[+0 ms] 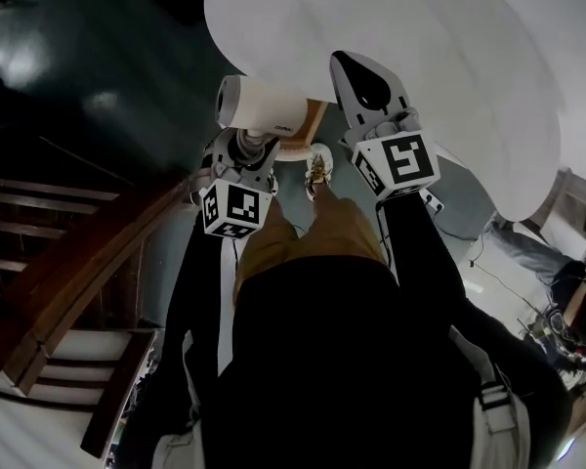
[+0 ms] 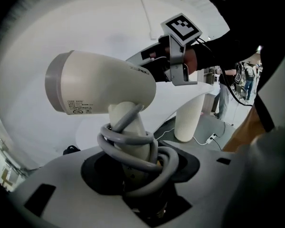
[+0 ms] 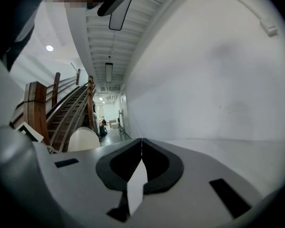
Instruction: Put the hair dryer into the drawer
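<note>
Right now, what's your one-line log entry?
left gripper: shut on hair dryer handle | cord: coiled round handle | right gripper: shut, empty

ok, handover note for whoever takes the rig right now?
Left gripper: shut on the hair dryer by its handle, with the cord wound round the handle.
Right gripper: shut, empty.
The dryer is held in the air by the white table.
Done: dryer picked up.
Left: no drawer in view; find it, open it if closed, put the dryer in.
</note>
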Demonstrator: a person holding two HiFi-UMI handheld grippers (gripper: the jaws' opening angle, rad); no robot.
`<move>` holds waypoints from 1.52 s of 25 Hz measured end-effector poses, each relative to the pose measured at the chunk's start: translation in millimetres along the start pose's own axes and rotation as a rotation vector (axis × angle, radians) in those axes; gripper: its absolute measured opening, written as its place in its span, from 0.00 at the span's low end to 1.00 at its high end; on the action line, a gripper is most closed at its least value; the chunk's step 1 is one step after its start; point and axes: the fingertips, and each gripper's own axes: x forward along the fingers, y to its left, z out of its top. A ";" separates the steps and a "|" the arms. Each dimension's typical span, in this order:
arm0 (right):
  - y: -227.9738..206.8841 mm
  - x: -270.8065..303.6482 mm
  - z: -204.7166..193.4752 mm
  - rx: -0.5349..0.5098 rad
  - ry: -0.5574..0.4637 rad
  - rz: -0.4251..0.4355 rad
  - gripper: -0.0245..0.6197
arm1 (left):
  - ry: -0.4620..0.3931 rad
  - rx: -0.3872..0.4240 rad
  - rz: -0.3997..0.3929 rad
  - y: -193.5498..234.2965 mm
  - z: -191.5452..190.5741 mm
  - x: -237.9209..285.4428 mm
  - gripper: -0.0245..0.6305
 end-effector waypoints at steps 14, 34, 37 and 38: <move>-17.7 -16.9 -21.4 0.018 0.050 -0.067 0.08 | 0.186 0.249 -0.224 -39.9 -63.2 34.4 0.41; -28.6 -36.3 -34.4 0.027 0.085 -0.104 0.08 | 0.483 0.479 -0.536 -73.4 -131.9 51.8 0.41; -26.2 -37.5 -33.5 0.022 0.090 -0.102 0.08 | 0.524 0.456 -0.544 -73.0 -138.0 53.4 0.41; -25.7 -38.1 -33.4 0.019 0.091 -0.101 0.08 | 0.537 0.447 -0.543 -72.4 -139.6 54.6 0.41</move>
